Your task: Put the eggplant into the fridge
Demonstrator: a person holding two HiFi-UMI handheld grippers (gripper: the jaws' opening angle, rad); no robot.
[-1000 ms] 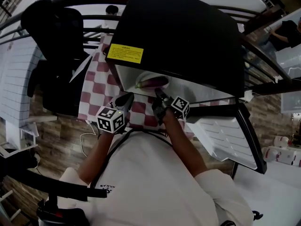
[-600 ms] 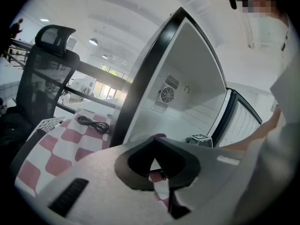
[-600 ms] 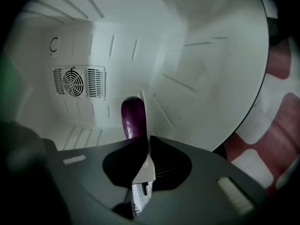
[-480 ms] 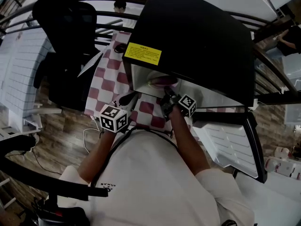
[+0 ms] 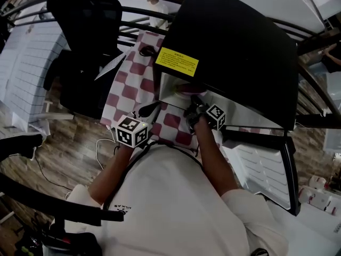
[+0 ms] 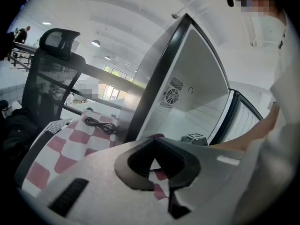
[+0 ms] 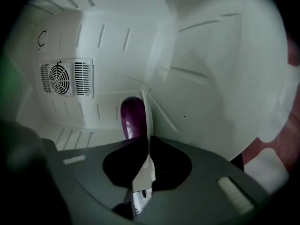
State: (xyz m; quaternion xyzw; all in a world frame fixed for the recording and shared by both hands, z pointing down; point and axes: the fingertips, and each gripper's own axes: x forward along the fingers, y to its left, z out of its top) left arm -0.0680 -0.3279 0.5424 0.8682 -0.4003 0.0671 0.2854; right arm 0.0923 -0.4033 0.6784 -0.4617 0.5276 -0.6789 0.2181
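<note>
The black fridge [image 5: 240, 41] stands on the checkered cloth with its door [image 5: 261, 164] swung open to the right. The purple eggplant [image 5: 186, 88] is just inside the white compartment. My right gripper [image 5: 193, 104] reaches into the opening, shut on the eggplant's near end. In the right gripper view the eggplant [image 7: 131, 118] rises from the jaws of that gripper [image 7: 143, 123] toward the fridge's back wall. My left gripper [image 5: 152, 110] hovers over the cloth in front of the fridge's left edge, shut with nothing in it, and the left gripper view shows its tips [image 6: 154, 139] together.
A red and white checkered cloth [image 5: 128, 89] covers the table, with a black cable [image 6: 98, 124] lying on it. A black office chair [image 5: 85, 15] stands at the left. A fan grille [image 7: 65, 78] sits on the fridge's back wall. The fridge top bears a yellow label [image 5: 177, 62].
My right gripper has sunk a little further into the fridge with the eggplant. The left gripper has drifted slightly along the cloth. Both stay shut.
</note>
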